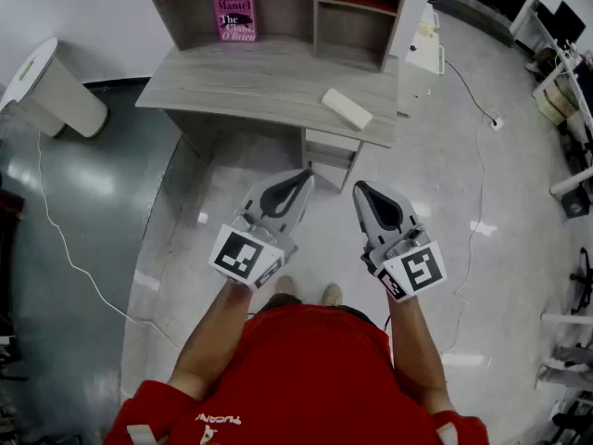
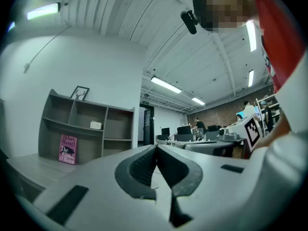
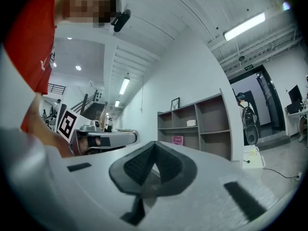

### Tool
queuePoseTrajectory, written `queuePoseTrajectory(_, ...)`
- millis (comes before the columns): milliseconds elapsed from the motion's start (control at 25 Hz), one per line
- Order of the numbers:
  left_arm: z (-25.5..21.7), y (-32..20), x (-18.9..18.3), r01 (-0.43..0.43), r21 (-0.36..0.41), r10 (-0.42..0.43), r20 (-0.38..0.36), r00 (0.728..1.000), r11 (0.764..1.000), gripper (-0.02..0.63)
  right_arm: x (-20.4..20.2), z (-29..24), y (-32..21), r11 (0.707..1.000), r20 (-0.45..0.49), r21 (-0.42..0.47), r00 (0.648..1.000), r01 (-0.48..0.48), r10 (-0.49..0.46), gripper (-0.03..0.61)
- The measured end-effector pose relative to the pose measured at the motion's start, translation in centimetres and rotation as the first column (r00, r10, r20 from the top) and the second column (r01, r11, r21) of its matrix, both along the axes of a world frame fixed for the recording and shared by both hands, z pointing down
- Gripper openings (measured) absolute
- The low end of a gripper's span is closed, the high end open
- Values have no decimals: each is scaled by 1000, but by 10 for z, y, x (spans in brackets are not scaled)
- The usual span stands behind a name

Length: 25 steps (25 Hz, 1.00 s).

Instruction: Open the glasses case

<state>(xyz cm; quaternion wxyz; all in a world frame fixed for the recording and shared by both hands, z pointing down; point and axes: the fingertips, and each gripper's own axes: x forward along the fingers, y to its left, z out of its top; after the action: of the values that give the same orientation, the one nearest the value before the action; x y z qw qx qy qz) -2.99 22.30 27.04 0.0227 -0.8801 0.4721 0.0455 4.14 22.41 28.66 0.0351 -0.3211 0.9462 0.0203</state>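
Note:
The glasses case, a cream oblong box, lies shut near the front right corner of the grey desk in the head view. My left gripper and right gripper hang side by side in front of the person's body, over the floor and short of the desk's front edge. Both point toward the desk, and neither touches the case. In the left gripper view the left gripper has its jaws shut with nothing between them. The right gripper is likewise shut and empty in the right gripper view. Neither gripper view shows the case.
A shelf unit stands at the back of the desk with a pink book leaning in it and a small white object on a shelf. A white round stand sits at the left. Cables run over the floor.

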Motion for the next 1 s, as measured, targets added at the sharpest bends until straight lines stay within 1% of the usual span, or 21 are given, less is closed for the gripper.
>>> queuePoseTrajectory(240,3,-6,-16,-1,2,1,-8,1000,1000,11,-15,1,-4,1000,-14,12,1000,-4,4,3)
queuePoseTrajectory(400,4,-9,-27,-8,7,8,-17,1000,1000,11,-25,-3,-4,1000,5,22,1000,-4,3,3)
queuePoseTrajectory(720,14,-24,-59,-34,-4,34,-29,999,999,11,-38,5,-23,997,2,5,997,-82,82,5)
queuePoseTrajectory(1000,25,-41,-91,-65,4,65,-19,998,998,10,-53,16,-37,989,-29,8,988,-149,149,5)
